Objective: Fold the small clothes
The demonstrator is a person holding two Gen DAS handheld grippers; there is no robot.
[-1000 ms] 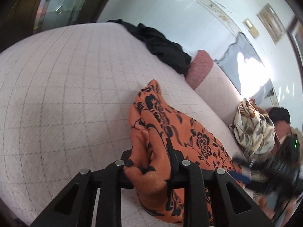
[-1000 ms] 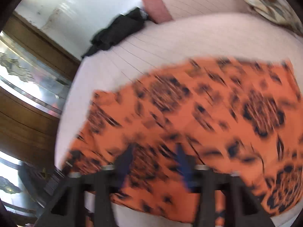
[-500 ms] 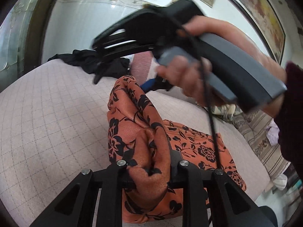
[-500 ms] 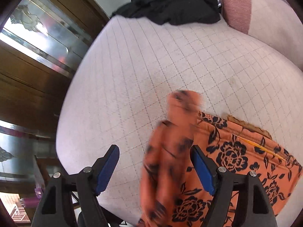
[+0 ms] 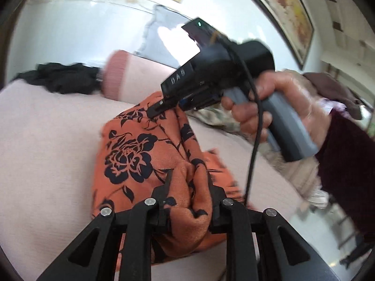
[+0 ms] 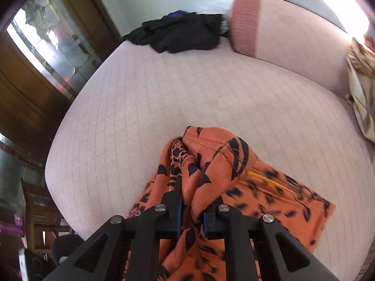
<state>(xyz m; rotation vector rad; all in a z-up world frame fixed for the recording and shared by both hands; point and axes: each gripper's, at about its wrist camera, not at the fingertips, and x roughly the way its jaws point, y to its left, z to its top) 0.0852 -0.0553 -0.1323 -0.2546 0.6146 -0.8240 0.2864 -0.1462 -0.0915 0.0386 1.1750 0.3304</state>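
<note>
An orange cloth with black flowers (image 5: 131, 154) lies partly lifted off a pale pink quilted cushion (image 5: 46, 140). My left gripper (image 5: 187, 187) is shut on a bunched fold at its near end. In the left wrist view a hand (image 5: 281, 103) holds my right gripper (image 5: 164, 110), which pinches the cloth's raised far end. In the right wrist view the right gripper (image 6: 191, 201) has its jaws closing tight, blue pads pressing on a gathered ridge of the orange cloth (image 6: 218, 159). The cloth's remainder spreads flat to the right.
A heap of black clothes (image 6: 182, 32) sits at the cushion's far edge beside a pink bolster (image 6: 269, 28). A cream leaf-print cloth (image 6: 361, 82) lies at the right. A wooden cabinet with glass (image 6: 35, 58) stands to the left past the cushion edge (image 6: 61, 140).
The right gripper's jaws, wide apart around the cloth half a second ago, have closed on it. Both grippers have risen, lifting the cloth's end, and the left one has rolled.
</note>
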